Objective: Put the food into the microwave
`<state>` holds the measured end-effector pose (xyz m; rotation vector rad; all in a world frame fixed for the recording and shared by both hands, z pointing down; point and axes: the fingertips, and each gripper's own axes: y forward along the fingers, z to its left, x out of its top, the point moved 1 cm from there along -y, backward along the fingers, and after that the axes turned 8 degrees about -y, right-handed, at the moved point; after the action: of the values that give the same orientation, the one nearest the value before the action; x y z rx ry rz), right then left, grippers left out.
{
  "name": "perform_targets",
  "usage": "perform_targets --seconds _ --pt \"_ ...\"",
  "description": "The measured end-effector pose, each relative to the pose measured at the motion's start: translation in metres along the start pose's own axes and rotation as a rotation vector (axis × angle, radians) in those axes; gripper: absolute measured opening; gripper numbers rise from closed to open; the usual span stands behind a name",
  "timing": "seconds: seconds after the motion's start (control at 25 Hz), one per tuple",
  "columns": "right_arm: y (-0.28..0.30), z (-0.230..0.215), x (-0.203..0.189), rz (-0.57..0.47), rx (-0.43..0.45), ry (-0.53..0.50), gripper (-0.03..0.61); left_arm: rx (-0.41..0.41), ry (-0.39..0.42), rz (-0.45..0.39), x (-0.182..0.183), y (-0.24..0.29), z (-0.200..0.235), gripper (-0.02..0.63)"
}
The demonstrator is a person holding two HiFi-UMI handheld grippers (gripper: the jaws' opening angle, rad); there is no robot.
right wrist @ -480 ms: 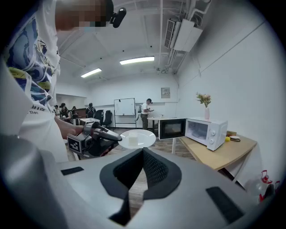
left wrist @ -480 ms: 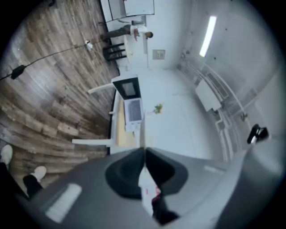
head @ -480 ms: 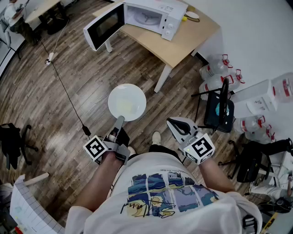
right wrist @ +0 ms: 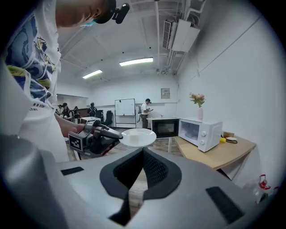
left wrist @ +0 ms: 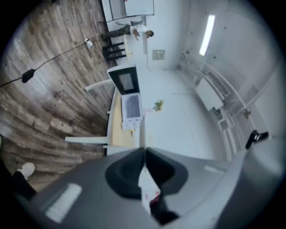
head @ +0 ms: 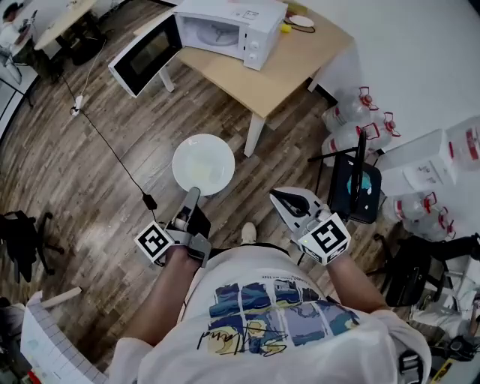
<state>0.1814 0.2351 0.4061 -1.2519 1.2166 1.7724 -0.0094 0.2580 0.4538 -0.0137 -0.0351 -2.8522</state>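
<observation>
Plate (head: 202, 163), probably bearing pale food: rim pinched in left gripper (head: 193, 196) jaws. Right gripper (head: 279, 197) jaws together, empty. Microwave (head: 229, 26) open, well apart; loading outstanding.

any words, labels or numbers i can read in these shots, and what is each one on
Nothing reads clearly.
T-shirt: cursive script under the picture print, illegible.
Marker cubes: black-and-white square patterns, no words.
Microwave: control panel print too small.
Water jugs: any print is too small to read.
</observation>
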Motion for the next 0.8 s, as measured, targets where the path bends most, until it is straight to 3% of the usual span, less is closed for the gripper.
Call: perform_targets --seconds 0.28,0.4,0.8 --pt "-0.010 -0.045 -0.021 0.002 -0.005 0.014 0.006 0.004 0.001 -0.026 -0.009 0.048 -0.003 0.020" --pt "-0.003 -0.061 -0.029 0.011 -0.019 0.037 0.061 0.017 -0.008 -0.026 -0.005 0.067 0.000 0.018" --pt "0.065 -0.136 -0.022 0.045 -0.094 0.054 0.096 0.020 -0.009 0.020 0.065 0.159 0.014 0.018"
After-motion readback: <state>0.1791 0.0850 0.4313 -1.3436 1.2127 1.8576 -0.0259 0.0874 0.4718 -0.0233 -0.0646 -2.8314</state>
